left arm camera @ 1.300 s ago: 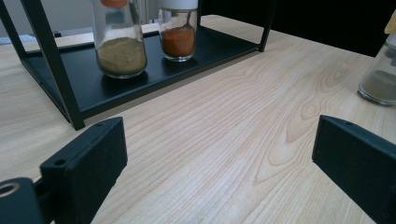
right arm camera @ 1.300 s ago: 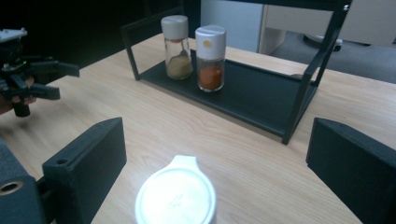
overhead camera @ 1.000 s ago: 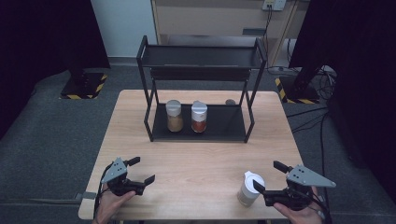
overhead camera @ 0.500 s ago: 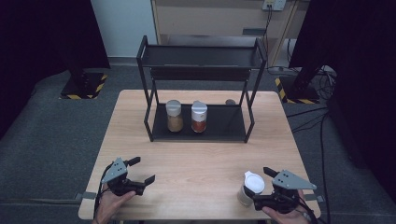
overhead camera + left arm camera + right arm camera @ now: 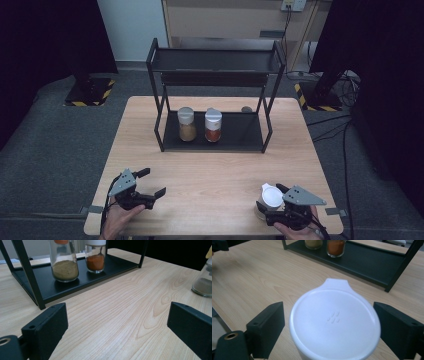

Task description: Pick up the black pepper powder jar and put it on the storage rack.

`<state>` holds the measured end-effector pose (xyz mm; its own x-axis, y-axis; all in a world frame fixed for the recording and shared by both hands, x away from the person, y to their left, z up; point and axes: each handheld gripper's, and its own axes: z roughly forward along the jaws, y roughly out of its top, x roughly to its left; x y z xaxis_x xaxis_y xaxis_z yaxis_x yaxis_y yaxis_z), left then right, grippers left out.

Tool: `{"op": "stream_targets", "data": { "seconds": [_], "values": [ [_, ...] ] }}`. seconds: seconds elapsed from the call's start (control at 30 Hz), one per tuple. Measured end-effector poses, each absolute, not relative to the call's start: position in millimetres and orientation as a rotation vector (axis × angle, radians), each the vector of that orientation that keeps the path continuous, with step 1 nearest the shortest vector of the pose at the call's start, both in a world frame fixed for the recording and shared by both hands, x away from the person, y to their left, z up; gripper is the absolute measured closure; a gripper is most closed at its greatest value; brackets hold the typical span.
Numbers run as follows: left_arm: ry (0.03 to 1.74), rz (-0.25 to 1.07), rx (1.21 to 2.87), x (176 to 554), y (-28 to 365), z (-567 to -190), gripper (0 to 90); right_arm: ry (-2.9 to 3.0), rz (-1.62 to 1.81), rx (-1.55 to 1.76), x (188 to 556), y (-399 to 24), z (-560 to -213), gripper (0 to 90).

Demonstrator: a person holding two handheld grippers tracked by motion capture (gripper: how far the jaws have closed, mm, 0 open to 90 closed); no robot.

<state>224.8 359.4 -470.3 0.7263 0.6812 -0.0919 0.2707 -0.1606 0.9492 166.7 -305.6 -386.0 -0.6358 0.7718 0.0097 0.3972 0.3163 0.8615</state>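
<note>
While the step runs, the scene reads left to right:
Left gripper (image 5: 145, 186): jaws spread wide with nothing between them, low over bare bench (image 5: 210, 175).
Jar (image 5: 268, 201): white-lidded, standing between the right jaws near the bench's near edge; small gaps show beside the lid.
Right gripper (image 5: 274, 204): jaws have just been closing around the jar, pads not yet pressing.
Doing it well: centre the lid between the jaws, grip below it on the glass, close evenly, lift straight.
Rack (image 5: 212, 95): black, ahead of both jaws, holding two spice jars (image 5: 199, 125).
Surface: pale wood grain.
Room: grey floor, dark surroundings, cables.
</note>
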Motion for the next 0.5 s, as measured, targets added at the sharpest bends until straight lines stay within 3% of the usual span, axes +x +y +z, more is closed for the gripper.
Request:
{"op": "stream_targets", "data": {
  "seconds": [0.33,0.5],
  "values": [
    [0.758,0.429,1.742,224.8,359.5,-470.3,2.5,2.174,1.248,1.044,164.6,-304.9,-395.6,28.9],
    [0.758,0.429,1.744,224.8,359.2,-470.1,2.5,2.156,1.245,1.042,161.2,-303.8,-397.7,31.0]
  ]
}}
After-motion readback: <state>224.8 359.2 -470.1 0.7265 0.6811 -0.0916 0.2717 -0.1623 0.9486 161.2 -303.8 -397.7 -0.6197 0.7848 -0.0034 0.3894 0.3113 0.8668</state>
